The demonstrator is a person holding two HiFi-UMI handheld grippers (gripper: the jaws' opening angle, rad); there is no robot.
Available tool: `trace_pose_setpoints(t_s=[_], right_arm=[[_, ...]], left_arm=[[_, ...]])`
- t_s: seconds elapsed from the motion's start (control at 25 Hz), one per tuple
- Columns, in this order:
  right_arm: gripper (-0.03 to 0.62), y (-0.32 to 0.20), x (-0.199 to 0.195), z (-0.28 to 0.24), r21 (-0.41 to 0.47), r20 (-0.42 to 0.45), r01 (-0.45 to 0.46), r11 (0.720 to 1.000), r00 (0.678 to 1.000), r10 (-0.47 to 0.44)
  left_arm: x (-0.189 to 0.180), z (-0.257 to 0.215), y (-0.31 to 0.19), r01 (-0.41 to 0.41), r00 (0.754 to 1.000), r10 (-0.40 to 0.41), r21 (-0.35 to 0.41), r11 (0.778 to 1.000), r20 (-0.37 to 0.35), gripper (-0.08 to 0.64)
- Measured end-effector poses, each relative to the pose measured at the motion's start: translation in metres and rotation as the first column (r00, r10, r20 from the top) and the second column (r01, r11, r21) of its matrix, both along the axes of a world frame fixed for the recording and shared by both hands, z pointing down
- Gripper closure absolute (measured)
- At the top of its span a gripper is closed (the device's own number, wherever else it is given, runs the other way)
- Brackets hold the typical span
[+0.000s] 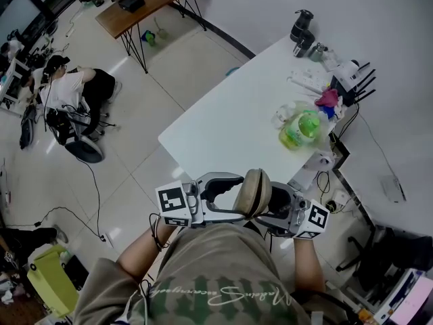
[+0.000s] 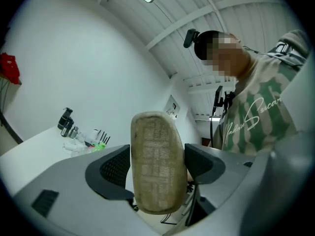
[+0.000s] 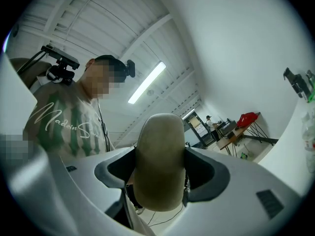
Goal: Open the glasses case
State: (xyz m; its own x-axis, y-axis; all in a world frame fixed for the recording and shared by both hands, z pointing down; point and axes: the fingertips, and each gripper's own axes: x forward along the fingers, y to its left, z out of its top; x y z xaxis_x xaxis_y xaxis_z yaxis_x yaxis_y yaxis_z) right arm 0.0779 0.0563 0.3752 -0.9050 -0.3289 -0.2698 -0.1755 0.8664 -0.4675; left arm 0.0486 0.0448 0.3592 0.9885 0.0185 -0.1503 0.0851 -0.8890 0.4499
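A beige oval glasses case is held upright in front of my chest, closed as far as I can see. My right gripper is shut on it; in the right gripper view both pads press the smooth case. From the other side my left gripper reaches around the same case. In the left gripper view the woven-textured case fills the space between the wide-spread jaws, which stand open around it without a clear squeeze. Both grippers hover over the floor, short of the white table.
On the table's far right lie a green bottle in clear wrap, a white power strip, a router with black antennas and a black flask. A wooden desk and a seated person are farther off.
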Motion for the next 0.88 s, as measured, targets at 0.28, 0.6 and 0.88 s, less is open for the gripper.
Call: trace_pose_setpoints(t_s=[0.28,0.6,0.88], right_arm=[[0.268,-0.003,0.005,-0.006,-0.084,0.152,0.04,0.996,0.988,-0.027],[0.268,-0.015,0.031,0.009,-0.305,0.456,0.063,0.95,0.885,0.088],[0.276,-0.021,0.047,0.017,-0.37,0.567,0.037,0.928,0.8,0.194]], left_arm=[[-0.023,-0.002,-0.013,0.013,0.994,-0.031,-0.165,0.986,-0.108,0.201],[-0.049,0.031,-0.061,0.25,0.957,-0.286,-0.377,0.892,-0.041,0.202],[-0.047,0.044,-0.052,0.28,0.96,-0.273,-0.272,0.92,0.066,0.202]])
